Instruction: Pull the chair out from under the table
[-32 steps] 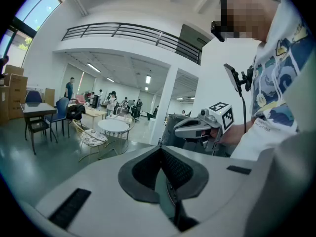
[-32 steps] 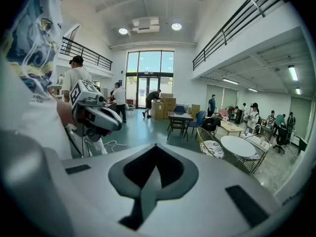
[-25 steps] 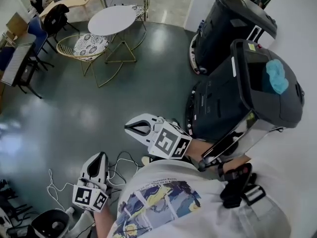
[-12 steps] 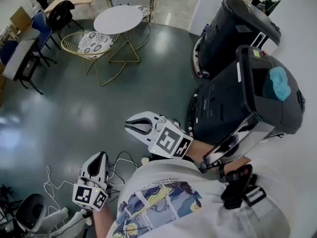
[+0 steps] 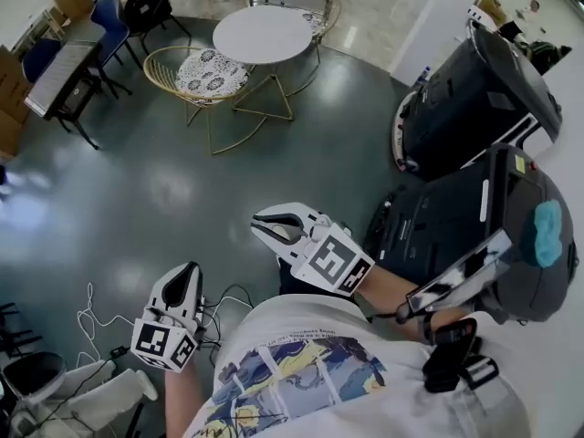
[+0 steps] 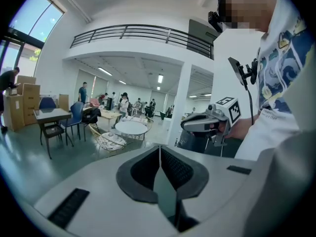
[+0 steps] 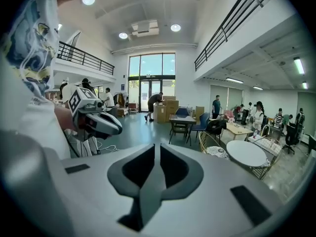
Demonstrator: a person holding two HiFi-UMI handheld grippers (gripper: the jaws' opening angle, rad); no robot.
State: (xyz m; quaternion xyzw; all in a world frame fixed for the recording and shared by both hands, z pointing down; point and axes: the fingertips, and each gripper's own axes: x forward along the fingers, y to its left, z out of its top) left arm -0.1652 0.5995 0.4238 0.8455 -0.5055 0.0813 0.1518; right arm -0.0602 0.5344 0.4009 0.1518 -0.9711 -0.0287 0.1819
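Gold wire chair (image 5: pixel 203 69) with patterned cushion, just beside round white table (image 5: pixel 263 33). Left gripper (image 5: pixel 191 269) and right gripper (image 5: pixel 259 222) held low over dark floor (image 5: pixel 137 199), both empty, well apart from chair.

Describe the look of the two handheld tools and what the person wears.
The left tool and the right tool have smooth white shells with dark grey jaws. Each carries a white cube printed with black square markers. The person wears a white T-shirt with a blue and yellow print.
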